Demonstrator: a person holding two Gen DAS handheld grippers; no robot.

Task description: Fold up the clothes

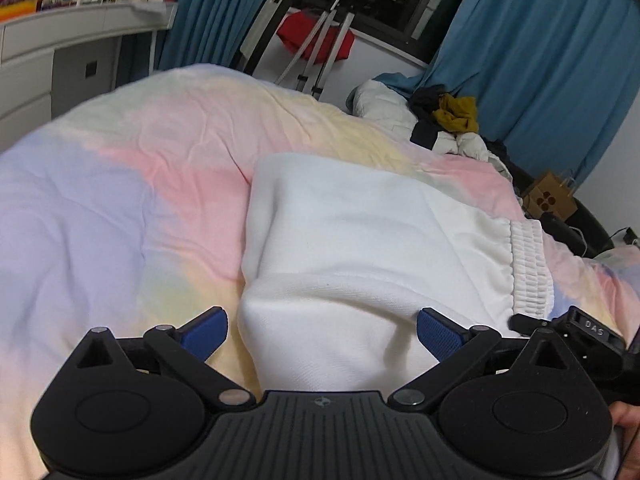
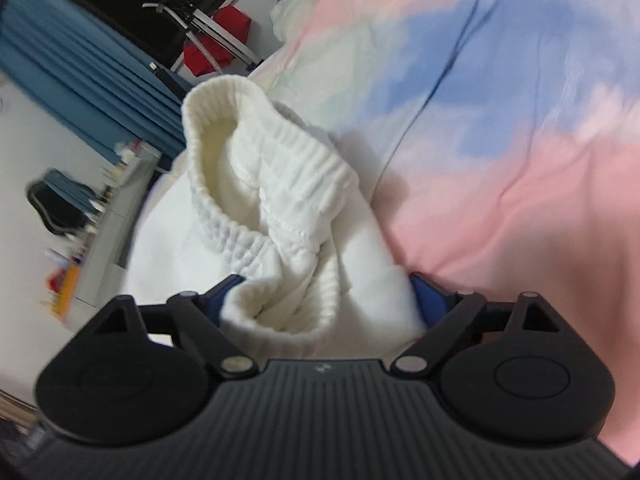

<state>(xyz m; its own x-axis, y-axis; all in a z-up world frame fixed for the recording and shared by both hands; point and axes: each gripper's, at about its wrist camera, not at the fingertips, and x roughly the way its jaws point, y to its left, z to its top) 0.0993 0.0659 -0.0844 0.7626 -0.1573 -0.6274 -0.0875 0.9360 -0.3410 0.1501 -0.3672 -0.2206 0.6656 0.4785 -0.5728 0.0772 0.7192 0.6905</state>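
White sweatpants (image 1: 352,232) lie folded on a pastel tie-dye duvet (image 1: 120,184), the ribbed waistband (image 1: 528,268) at the right. My left gripper (image 1: 320,332) is open, its blue pads (image 1: 204,336) wide apart either side of the near fold of the pants. In the right wrist view the bunched waistband (image 2: 276,184) rises between my right gripper's (image 2: 328,300) pads (image 2: 430,300), which press on the cloth from both sides. The right gripper also shows at the left wrist view's right edge (image 1: 576,328).
A heap of clothes (image 1: 444,120) lies at the duvet's far right. A white dresser (image 1: 60,52) stands at the left, blue curtains (image 1: 540,60) and a tripod with a red cloth (image 1: 316,40) behind. A cardboard box (image 1: 548,200) sits beside the bed.
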